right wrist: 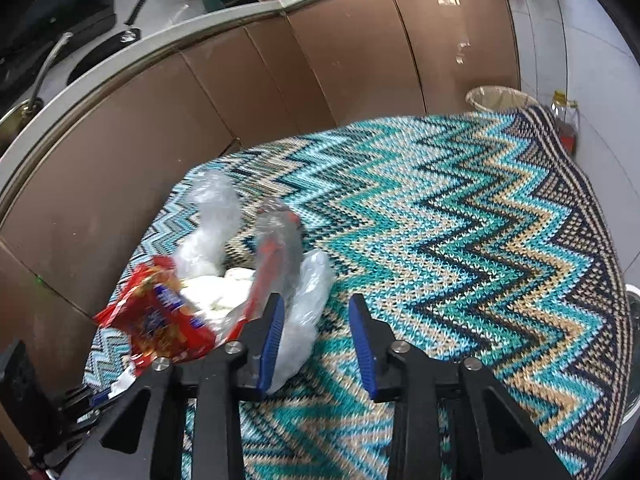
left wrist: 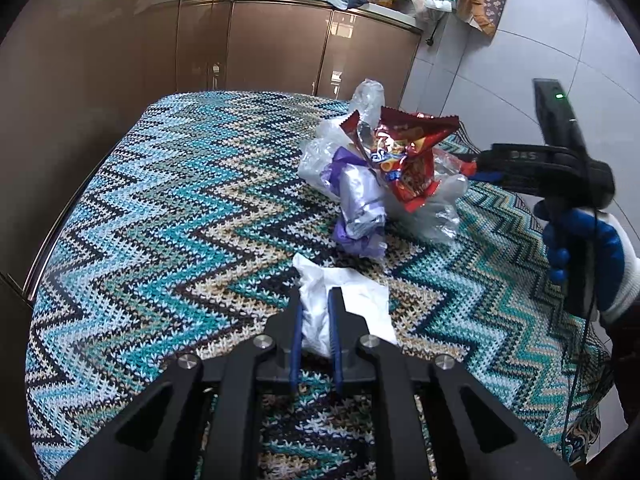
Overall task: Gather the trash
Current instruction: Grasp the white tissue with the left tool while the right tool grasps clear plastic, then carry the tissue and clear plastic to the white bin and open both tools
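Left wrist view shows the left gripper (left wrist: pixel 316 304) pressed together on a white crumpled tissue (left wrist: pixel 352 312), which lies on the zigzag tablecloth (left wrist: pixel 160 220) just in front of the trash pile (left wrist: pixel 380 172). The pile is made of a red snack bag (left wrist: pixel 412 160), a silver and purple wrapper (left wrist: pixel 360 204) and clear plastic film (left wrist: pixel 366 100), all touching each other.

From the right wrist view, the right gripper (right wrist: pixel 318 320) is seen beside the pile, on its right edge. Its jaws are spread, and a fold of the clear film lies against the inner side of the left finger (right wrist: pixel 272 336), but it is not pinched. A wastebasket (right wrist: pixel 498 98) is seen well beyond the pile, past the far edge of the tablecloth.

All this trash is judged to be very light, soft and easily crushed. The film and the foil are probably slippery, so a thick bunched part should be taken, not a single loose flap. The tissue is best held at its crumpled middle, as thin paper can tear at the edge.
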### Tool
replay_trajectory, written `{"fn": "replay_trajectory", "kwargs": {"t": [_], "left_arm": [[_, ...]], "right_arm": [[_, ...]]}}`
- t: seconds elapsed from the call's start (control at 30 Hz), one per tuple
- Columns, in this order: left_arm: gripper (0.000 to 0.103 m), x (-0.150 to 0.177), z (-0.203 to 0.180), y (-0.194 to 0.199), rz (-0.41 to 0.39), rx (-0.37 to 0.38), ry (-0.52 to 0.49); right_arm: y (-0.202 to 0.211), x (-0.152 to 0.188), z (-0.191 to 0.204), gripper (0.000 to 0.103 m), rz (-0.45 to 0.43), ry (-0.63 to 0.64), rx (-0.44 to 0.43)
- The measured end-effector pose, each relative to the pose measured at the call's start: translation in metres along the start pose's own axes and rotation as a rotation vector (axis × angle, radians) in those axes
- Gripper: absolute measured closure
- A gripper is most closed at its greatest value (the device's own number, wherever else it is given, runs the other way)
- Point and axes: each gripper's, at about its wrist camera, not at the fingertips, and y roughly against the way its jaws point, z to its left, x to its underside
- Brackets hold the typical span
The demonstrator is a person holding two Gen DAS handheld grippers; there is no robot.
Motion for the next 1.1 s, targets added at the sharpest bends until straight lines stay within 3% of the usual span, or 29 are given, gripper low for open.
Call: {"fn": "replay_trajectory", "kwargs": {"t": [0.13, 0.27, 0.63, 0.93, 1.1], "left_arm": [[0.092, 0.000, 0.004, 0.006, -0.010, -0.003, 0.007], [0.092, 0.001, 0.005, 0.016, -0.032, -0.007, 0.014], [0.093, -0.006, -0.016, 0.067, -0.120, 0.009, -0.024], [0.093, -0.044, -0.079, 0.081, -0.141, 0.119, -0.123], [0.093, -0.078, -0.154, 0.064, -0.135, 0.216, -0.248]], "right_arm": [[-0.011, 0.000, -0.002, 0.079, 0.034, -0.025, -0.049], [-0.012, 0.002, 0.006, 0.095, 0.041, 0.010, -0.066], [0.066, 0.023, 0.006, 0.097, -0.081, 0.029, -0.027], [0.161, 0.043, -0.035, 0.097, -0.236, -0.032, -0.007], [0.215, 0.051, -0.080, 0.097, -0.327, -0.105, 0.038]]}}
